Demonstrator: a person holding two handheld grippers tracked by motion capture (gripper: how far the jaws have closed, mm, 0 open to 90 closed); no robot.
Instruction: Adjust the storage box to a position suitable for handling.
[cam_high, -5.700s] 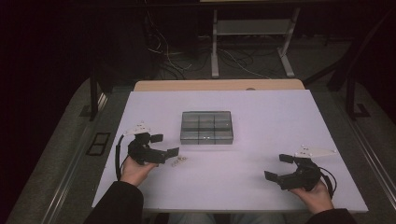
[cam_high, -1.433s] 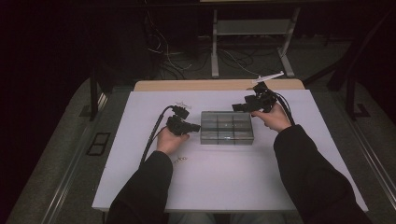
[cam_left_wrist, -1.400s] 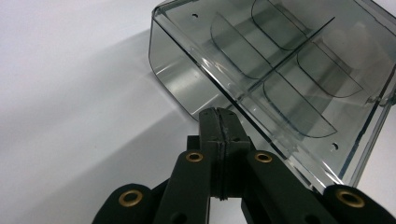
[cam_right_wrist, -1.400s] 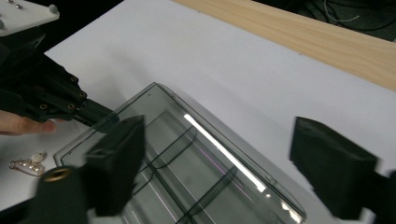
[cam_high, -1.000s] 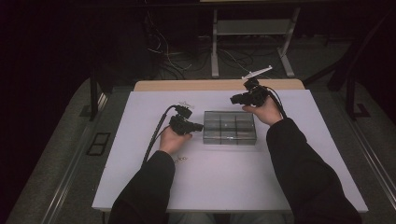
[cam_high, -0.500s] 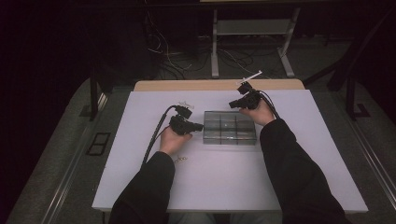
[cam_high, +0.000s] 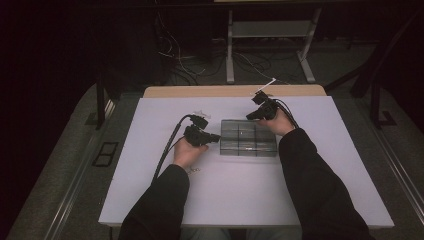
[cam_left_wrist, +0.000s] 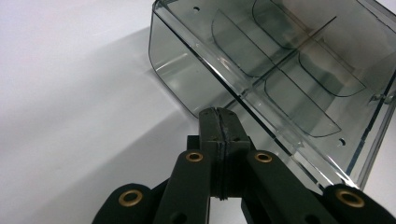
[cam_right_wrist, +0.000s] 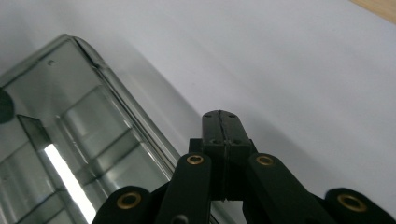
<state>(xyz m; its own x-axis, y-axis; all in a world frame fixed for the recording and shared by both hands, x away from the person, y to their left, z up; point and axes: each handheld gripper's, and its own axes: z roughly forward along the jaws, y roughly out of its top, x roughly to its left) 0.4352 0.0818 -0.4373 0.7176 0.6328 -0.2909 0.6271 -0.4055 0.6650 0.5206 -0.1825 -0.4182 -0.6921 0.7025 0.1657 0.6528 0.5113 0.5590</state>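
2 claws flank the clear compartment box (cam_high: 248, 138), which sits on the white desk (cam_high: 240, 200) toward its far middle. Left claw (cam_high: 215, 137) is pinched fully together with nothing in it, tips right at the box's left end wall, though actual contact is too close to call. Right claw (cam_high: 248, 117) is likewise clamped on nothing, at the box's far right corner, just beside the rim.
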